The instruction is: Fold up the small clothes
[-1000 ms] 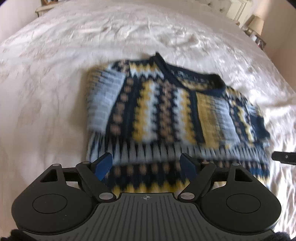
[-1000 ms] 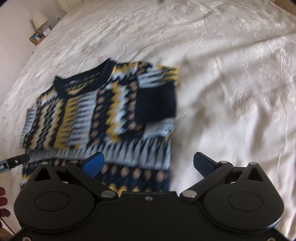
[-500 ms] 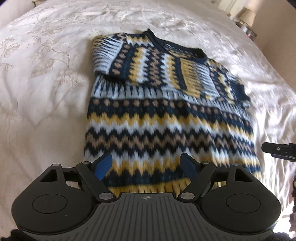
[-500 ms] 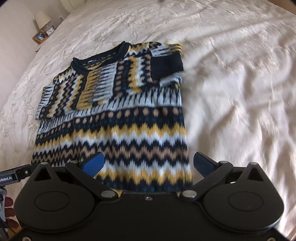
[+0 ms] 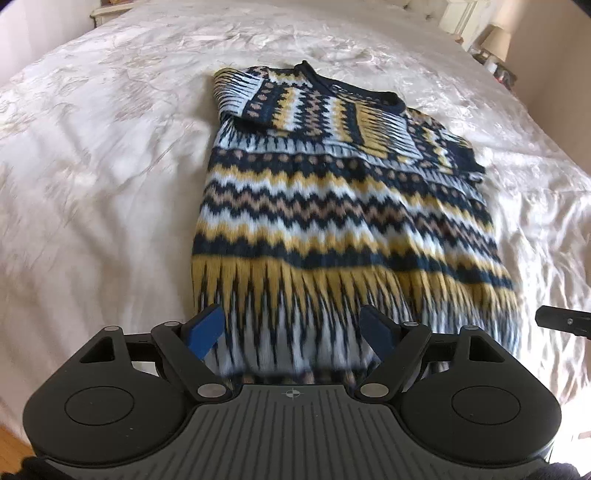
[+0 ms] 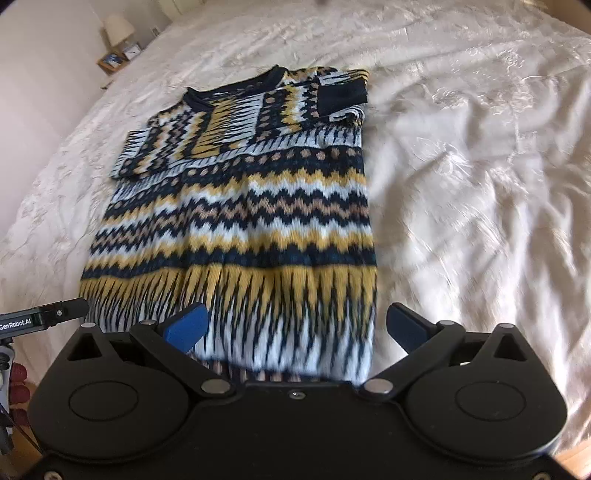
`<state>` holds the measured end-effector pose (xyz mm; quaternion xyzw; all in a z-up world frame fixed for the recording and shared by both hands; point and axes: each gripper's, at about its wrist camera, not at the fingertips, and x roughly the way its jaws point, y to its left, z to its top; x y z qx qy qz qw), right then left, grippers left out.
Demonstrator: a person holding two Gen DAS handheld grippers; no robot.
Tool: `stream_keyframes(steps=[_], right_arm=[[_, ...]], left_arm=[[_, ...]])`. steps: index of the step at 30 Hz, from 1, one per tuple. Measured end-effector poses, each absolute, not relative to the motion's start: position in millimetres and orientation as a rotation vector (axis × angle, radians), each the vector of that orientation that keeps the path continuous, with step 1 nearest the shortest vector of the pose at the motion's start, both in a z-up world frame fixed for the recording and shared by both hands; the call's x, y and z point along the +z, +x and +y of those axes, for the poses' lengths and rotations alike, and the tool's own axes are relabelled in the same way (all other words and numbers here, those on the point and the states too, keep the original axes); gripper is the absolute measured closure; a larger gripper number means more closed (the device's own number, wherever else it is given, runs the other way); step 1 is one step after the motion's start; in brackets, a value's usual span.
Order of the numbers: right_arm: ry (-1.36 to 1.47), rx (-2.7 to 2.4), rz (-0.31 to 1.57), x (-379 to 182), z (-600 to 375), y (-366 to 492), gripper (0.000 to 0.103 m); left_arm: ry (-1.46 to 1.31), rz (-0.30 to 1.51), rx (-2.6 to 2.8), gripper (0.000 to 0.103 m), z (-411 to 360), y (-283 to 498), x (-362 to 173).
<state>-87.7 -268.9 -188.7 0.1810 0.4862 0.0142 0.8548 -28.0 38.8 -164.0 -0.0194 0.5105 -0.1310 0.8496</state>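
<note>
A knitted sweater point(image 5: 343, 206) in navy, yellow, pale blue and tan zigzags lies flat on the white bedspread, both sleeves folded in across the chest. It also shows in the right wrist view point(image 6: 240, 221). My left gripper point(image 5: 291, 328) is open and empty, over the sweater's near hem on its left half. My right gripper point(image 6: 295, 328) is open and empty, over the hem at its right corner. Each gripper's tip shows at the edge of the other's view.
The white embroidered bedspread point(image 5: 92, 166) spreads wide on all sides of the sweater. A bedside table with a lamp point(image 6: 116, 27) stands beyond the far edge of the bed. Wooden floor shows at the near edge.
Both grippers have drawn back from the chest toward the near hem, so the whole sweater has come into view. Both stay open.
</note>
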Motion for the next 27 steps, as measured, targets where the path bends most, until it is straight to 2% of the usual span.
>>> stream_keyframes(steps=[13,27], right_arm=[[0.430,0.084,0.989,-211.7,-253.3,-168.7,0.000],[0.507,0.109,0.973,-226.0,-248.6,-179.3,0.000]], left_arm=[[-0.010,0.997,-0.272,0.023,37.0,-108.8,-165.4],[0.109,0.963,-0.316,0.023,37.7,-128.2,-184.4]])
